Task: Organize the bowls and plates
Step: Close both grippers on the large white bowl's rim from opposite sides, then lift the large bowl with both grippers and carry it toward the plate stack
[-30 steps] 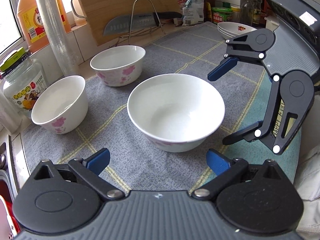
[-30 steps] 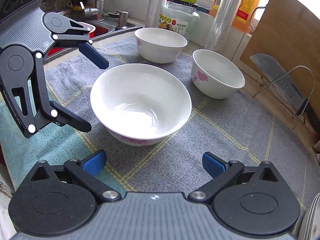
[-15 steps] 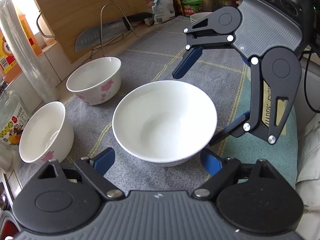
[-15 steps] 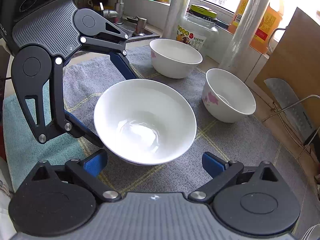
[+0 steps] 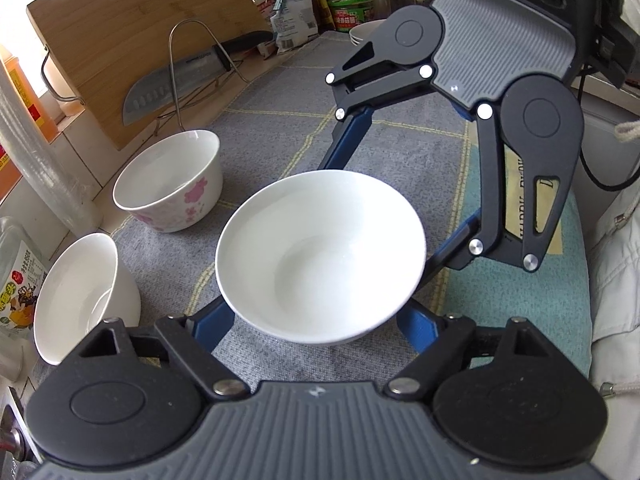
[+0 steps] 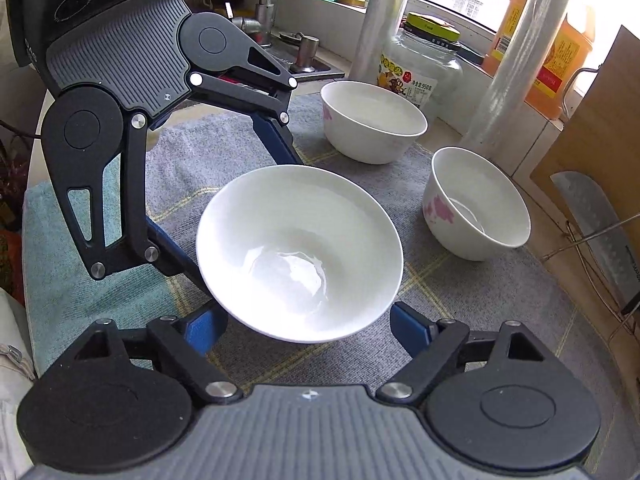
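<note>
A large plain white bowl sits mid-cloth, tilted a little. My left gripper straddles its near side, with both blue fingers running against the bowl's lower wall. Its jaws are closing on the bowl. My right gripper straddles the opposite side the same way, jaws closing, and its fingers touch the bowl's underside. Each gripper shows in the other's view, the left gripper and the right gripper. Two smaller pink-flowered bowls stand empty beyond.
A grey checked cloth covers the counter. A cleaver on a wire stand and a wooden board lean at the back. A stack of dishes stands far off. A jar, film roll and oil bottle line the sill.
Both grippers have closed in from wide open around the large bowl, and their fingers now meet its sides. The bowl sits nearer both cameras and tilts slightly.
</note>
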A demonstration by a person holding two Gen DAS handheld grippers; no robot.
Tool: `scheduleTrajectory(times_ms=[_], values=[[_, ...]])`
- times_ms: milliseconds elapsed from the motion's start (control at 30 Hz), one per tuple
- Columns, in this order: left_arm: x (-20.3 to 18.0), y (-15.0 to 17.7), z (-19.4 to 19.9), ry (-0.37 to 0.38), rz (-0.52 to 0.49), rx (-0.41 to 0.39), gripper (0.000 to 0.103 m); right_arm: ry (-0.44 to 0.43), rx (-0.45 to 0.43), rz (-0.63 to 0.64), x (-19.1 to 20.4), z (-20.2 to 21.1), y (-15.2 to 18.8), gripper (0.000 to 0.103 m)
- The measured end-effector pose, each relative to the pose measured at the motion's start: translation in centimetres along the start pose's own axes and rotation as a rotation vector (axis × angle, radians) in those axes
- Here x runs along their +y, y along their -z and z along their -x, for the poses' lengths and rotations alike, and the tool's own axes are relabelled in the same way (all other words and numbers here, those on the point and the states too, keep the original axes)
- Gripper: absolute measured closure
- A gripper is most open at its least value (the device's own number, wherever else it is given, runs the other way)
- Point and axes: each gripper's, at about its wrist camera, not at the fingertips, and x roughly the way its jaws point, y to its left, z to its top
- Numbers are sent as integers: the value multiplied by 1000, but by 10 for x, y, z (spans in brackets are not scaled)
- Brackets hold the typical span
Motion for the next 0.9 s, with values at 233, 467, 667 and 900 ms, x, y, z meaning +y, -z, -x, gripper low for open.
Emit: scheduleTrajectory(times_ms=[233, 467, 667, 900], values=[[-1, -3, 0, 4, -13, 6, 16, -7, 0, 4, 0, 1, 0, 15], [-5, -7, 2, -4, -18, 13, 16, -3, -2, 4, 1, 5, 1, 15], [-10, -15, 4, -4, -31, 14, 16, 11, -4, -4, 2, 15, 5, 15], [-22, -37, 2, 13, -70, -6, 16, 53, -4, -34, -4, 37, 21, 15]])
